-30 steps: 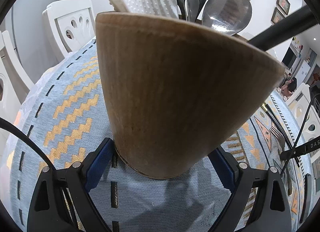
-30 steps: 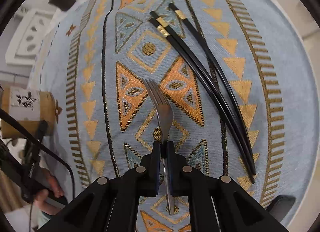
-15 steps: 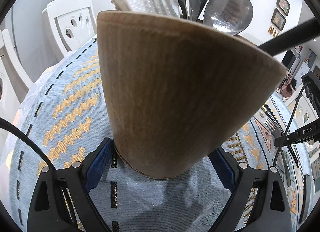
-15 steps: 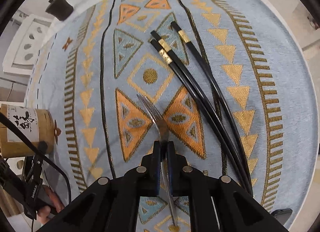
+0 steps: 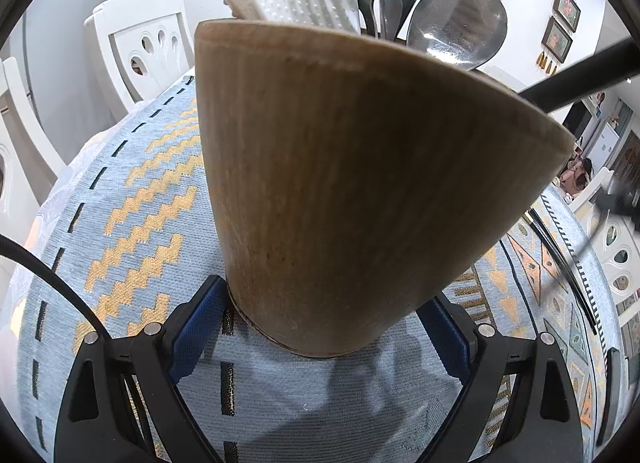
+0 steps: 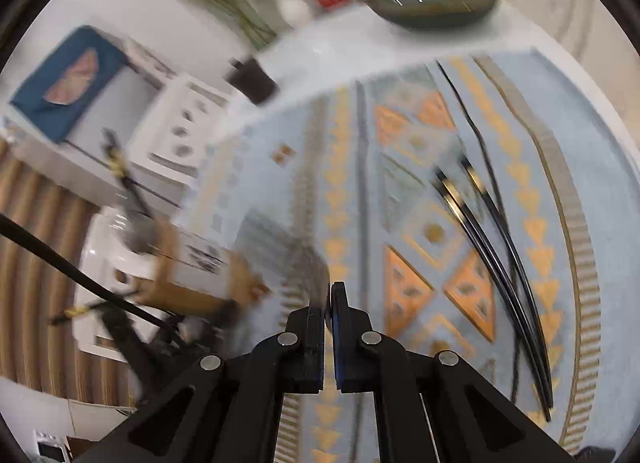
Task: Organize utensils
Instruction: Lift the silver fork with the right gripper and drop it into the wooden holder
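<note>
Upright, tapered wooden holder (image 5: 360, 191), ribbed grain.

White carved chairs (image 5: 136, 51), white walls, framed pictures (image 5: 560, 27), striped floor (image 6: 36, 231)

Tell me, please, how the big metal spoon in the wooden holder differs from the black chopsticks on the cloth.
The spoon stands upright in the wooden holder; the chopsticks lie flat on the cloth. The spoon is silvery with a broad bowl; the chopsticks are black, slim, gold-banded. Both are utensils.
</note>
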Demonstrator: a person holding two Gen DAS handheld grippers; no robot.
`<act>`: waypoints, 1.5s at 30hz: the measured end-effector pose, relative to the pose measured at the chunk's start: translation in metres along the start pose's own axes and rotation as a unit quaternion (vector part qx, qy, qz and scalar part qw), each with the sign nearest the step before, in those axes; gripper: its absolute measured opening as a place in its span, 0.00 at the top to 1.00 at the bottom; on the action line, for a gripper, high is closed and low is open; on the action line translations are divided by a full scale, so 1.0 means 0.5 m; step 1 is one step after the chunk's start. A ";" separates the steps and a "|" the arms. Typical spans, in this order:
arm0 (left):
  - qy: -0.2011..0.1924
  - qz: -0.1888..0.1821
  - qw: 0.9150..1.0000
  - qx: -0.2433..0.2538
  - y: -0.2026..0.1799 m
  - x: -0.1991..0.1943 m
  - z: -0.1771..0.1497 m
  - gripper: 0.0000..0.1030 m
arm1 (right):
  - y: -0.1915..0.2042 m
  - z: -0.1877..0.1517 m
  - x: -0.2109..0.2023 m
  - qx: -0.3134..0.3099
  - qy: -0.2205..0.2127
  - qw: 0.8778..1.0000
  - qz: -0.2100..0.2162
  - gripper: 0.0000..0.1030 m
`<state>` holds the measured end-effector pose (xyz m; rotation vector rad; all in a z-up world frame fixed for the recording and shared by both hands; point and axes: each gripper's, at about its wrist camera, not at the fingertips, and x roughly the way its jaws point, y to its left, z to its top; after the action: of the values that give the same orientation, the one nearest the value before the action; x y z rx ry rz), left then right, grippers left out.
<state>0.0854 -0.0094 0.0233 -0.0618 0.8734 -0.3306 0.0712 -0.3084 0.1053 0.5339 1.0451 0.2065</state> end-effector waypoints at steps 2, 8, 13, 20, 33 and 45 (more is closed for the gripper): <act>0.000 0.000 1.000 0.000 0.000 0.000 0.000 0.09 | 0.038 0.026 -0.021 -0.013 -0.031 0.999 0.016 0.97; 0.000 0.000 1.000 0.000 0.000 0.000 0.000 0.09 | 0.169 0.099 -0.104 -0.062 -0.108 0.989 0.084 0.97; 0.003 -0.008 1.000 -0.006 0.004 0.002 0.000 0.09 | 0.262 0.130 -0.144 -0.095 -0.123 0.976 0.150 0.97; 0.003 -0.010 1.000 -0.007 0.000 0.002 0.000 0.09 | 0.361 0.118 -0.087 -0.145 -0.086 0.974 0.152 0.97; 0.003 -0.012 1.000 -0.009 -0.004 0.002 -0.001 0.09 | 0.369 0.090 0.001 -0.156 -0.035 0.978 0.133 0.97; 0.005 -0.010 1.000 -0.007 0.006 -0.001 0.002 0.10 | 0.349 0.113 -0.056 -0.137 -0.058 0.972 0.180 0.77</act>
<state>0.0869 -0.0066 0.0237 -0.0817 0.8858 -0.3447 0.1213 -0.1886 0.2379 0.4743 0.7835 0.6249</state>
